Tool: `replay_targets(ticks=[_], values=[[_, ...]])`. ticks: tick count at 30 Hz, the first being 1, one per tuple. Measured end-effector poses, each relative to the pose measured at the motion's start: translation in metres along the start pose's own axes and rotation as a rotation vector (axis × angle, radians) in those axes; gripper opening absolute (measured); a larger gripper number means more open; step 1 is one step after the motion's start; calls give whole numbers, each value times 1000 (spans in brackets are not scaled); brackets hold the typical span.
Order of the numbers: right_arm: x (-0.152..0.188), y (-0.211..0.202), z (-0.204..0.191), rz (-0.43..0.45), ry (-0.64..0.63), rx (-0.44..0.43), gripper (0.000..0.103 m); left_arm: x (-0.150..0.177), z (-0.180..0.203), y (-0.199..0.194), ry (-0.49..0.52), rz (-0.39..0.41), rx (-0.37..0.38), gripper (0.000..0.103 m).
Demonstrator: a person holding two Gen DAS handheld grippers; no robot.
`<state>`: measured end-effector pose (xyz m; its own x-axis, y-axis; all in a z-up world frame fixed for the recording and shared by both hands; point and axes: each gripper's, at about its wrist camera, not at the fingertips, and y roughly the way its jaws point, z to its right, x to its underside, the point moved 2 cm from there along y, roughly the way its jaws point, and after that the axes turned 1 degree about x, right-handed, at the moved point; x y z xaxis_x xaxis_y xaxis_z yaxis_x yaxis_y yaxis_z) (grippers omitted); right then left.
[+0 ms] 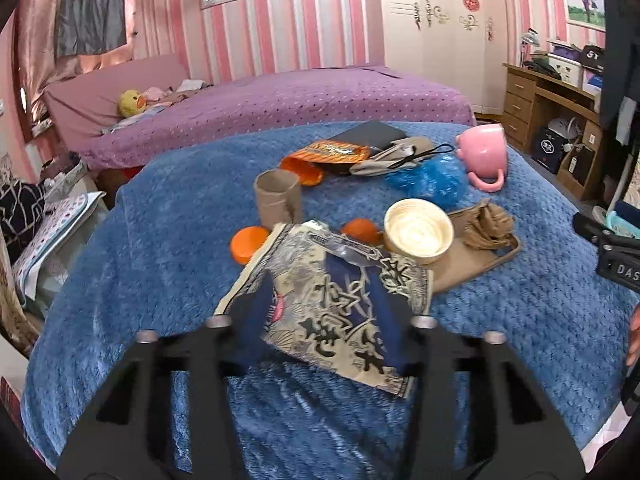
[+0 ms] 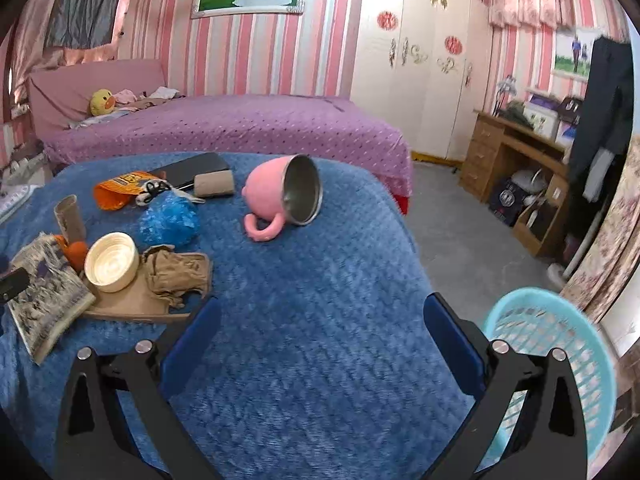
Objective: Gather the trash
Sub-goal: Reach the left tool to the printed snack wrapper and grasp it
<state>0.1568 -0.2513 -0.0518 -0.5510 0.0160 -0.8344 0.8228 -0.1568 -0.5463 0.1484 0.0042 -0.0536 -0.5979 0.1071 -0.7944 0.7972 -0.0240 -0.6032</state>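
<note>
L tongs (image 1: 324, 320) pinch a printed snack wrapper (image 1: 332, 304), lifted just off the blue blanket (image 1: 160, 240), both pads on it. Paper bowl (image 1: 418, 232) at its 1 o'clock, on a tan cloth (image 1: 472, 264); orange bag (image 1: 324, 156) & pink mug (image 1: 484, 152) at 12–1. R tongs (image 2: 320, 332) spread wide, nothing between, over bare blanket; teal basket (image 2: 560, 360) at their 3 o'clock.

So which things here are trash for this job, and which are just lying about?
Trash, likely:
printed snack bag, between the left gripper fingers
orange wrapper
cardboard tube
blue plastic bag
paper bowl
teal basket, probably the bin

Lying about:
pink mug
dark notebook
</note>
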Motion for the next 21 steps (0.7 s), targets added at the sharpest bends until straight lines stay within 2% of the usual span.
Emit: replay_targets(ticks=[1,4,9,11,12,13,15,21], values=[[1,0,-1,0,-2,0,99,-1,2,0,-1,-3,5,19],[1,1,-7,4,-18,-7,99,-3,1,-5,-22,5,28,7],[6,0,-16,1,-52,-17,99,-5,-18,-24,-33,46,15,5],[9,0,-17,-3,-63,-13,99,-3,-30,-28,-49,43,26,24],[9,-1,-15,-6,-62,-12,99,1,-39,-30,-68,43,18,58],[10,0,-14,-8,-58,-12,99,2,-44,-31,-80,48,6,84],[11,0,-10,-16,-34,-24,99,7,-52,-31,-97,58,-12,89],[10,-1,-8,-17,-21,-30,99,15,-54,6,-140,-75,39,91]])
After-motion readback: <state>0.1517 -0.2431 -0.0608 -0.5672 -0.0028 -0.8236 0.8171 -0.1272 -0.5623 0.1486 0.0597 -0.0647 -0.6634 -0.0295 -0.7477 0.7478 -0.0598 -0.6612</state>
